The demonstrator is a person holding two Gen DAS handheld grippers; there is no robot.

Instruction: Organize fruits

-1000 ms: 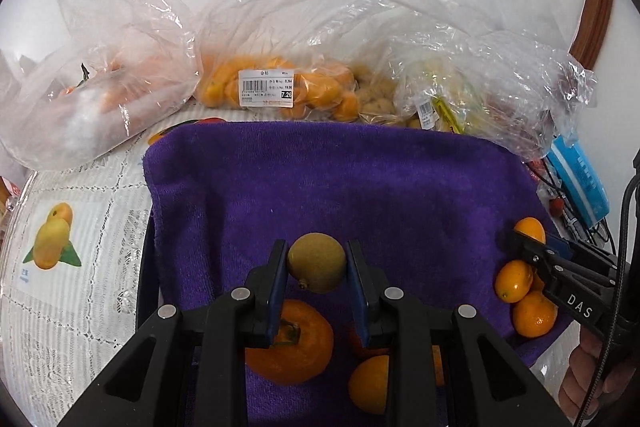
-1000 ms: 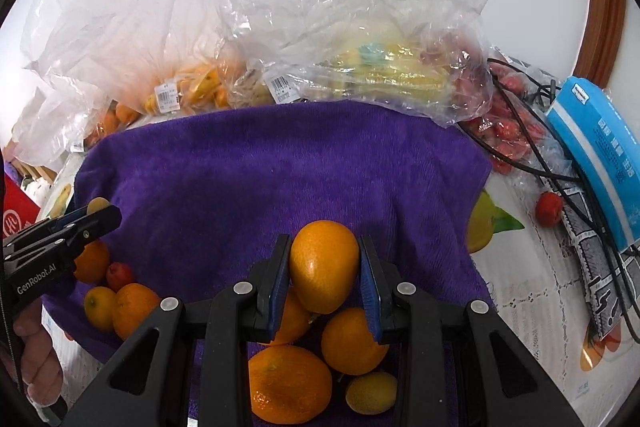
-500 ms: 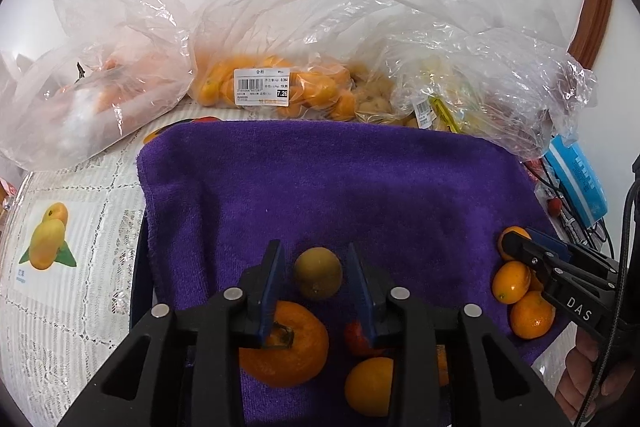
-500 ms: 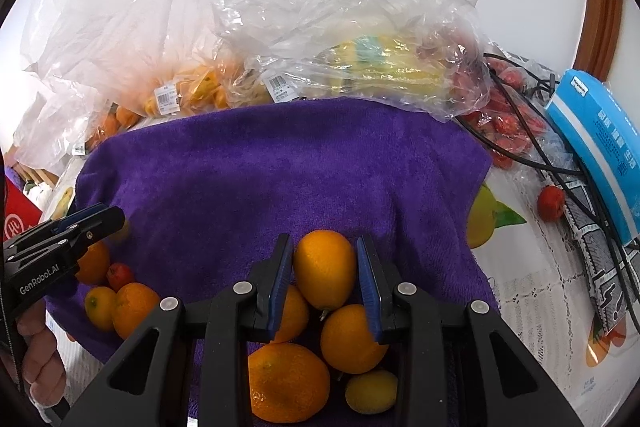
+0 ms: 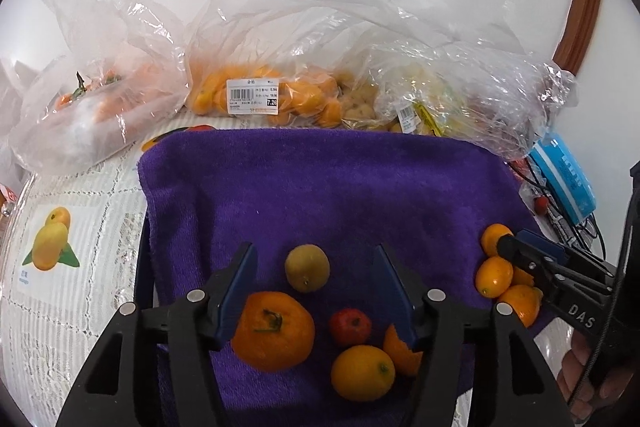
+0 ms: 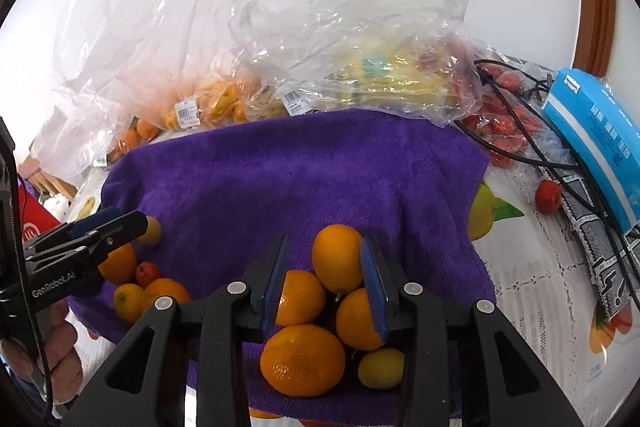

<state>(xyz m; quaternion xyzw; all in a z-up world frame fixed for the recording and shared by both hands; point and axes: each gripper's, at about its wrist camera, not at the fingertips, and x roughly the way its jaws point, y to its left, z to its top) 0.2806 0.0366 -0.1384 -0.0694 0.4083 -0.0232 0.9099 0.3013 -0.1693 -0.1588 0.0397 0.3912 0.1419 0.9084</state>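
My left gripper (image 5: 315,247) hangs over the purple towel (image 5: 320,187), its jaws opening. A greenish-yellow fruit (image 5: 307,267) lies on the towel between the fingers, free of both pads. Nearer the camera lie a large orange fruit (image 5: 273,331), a small red fruit (image 5: 350,326) and a yellow citrus (image 5: 362,373). My right gripper (image 6: 325,238) is opening too. An orange (image 6: 338,257) sits between its fingers on a pile of oranges (image 6: 302,349), with a gap showing at the left pad.
Clear plastic bags of fruit (image 5: 256,95) line the towel's far edge. A blue box (image 6: 592,143), black cables (image 6: 520,131) and a loose red fruit (image 6: 549,195) lie to the right on the printed tablecloth (image 5: 60,307). A hand (image 6: 52,347) holds the left gripper.
The left jaws have spread wide and let go of the greenish-yellow fruit, which now lies on the towel. The right jaws have parted slightly from the orange, which has settled onto the pile.
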